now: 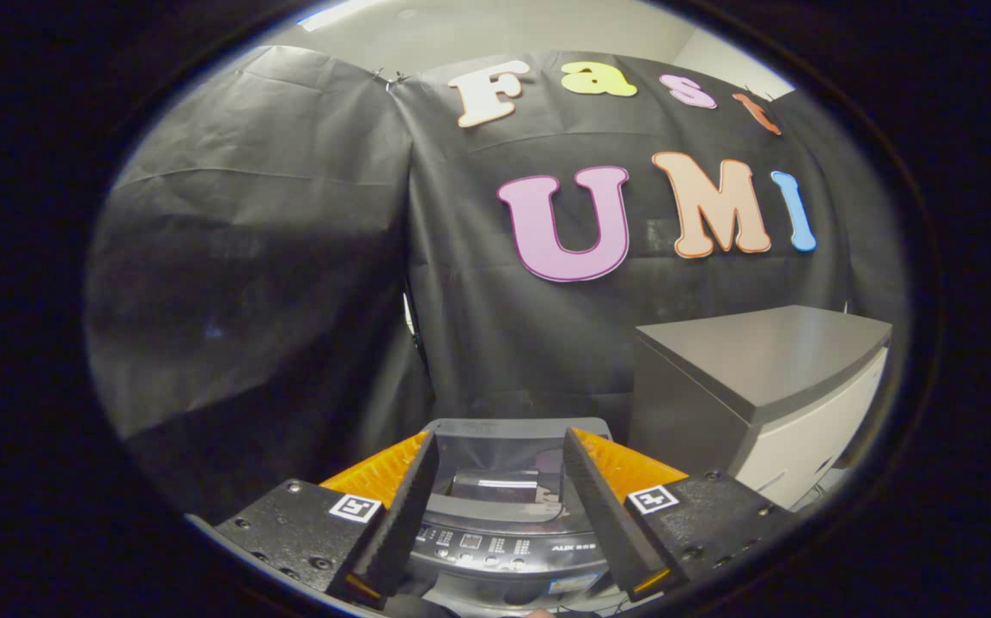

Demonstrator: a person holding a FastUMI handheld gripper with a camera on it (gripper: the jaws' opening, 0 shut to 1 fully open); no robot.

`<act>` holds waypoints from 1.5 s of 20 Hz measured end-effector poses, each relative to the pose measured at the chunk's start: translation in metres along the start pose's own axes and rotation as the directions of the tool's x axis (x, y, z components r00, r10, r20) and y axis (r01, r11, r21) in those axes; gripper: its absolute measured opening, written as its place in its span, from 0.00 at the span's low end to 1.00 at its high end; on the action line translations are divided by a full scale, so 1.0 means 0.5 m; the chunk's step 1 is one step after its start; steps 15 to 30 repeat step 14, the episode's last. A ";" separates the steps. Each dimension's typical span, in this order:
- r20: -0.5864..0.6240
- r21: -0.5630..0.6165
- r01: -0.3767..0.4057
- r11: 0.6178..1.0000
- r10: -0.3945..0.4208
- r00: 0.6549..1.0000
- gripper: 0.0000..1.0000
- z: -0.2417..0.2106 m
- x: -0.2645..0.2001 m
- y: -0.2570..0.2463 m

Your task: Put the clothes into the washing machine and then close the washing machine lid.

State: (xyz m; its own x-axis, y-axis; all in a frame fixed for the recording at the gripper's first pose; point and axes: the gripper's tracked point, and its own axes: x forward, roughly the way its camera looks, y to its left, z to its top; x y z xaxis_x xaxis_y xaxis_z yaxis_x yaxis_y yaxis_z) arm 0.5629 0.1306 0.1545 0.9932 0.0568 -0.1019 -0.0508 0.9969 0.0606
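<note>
One grey top-loading washing machine (pixel 508 506) with its translucent lid (down, it seems) sits at 12 o'clock just beyond the gripper (pixel 500 446), whose jaws stand wide, holding nothing. One grey cabinet (pixel 762 378) stands at 2 o'clock.

The washing machine (pixel 508 515) looks like glossy plastic, its lid smooth and see-through. The cabinet (pixel 762 378) beside it has a matt, smooth top.
</note>
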 end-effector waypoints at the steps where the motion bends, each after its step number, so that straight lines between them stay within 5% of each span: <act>1: 0.007 0.010 -0.001 1.000 0.001 1.000 0.90 -0.006 -0.017 -0.007; 14: 0.104 -0.022 -0.044 0.999 0.046 0.993 0.89 -0.019 -0.222 -0.049; 30: 0.104 -0.022 -0.044 0.999 0.046 0.993 0.89 -0.019 -0.222 -0.049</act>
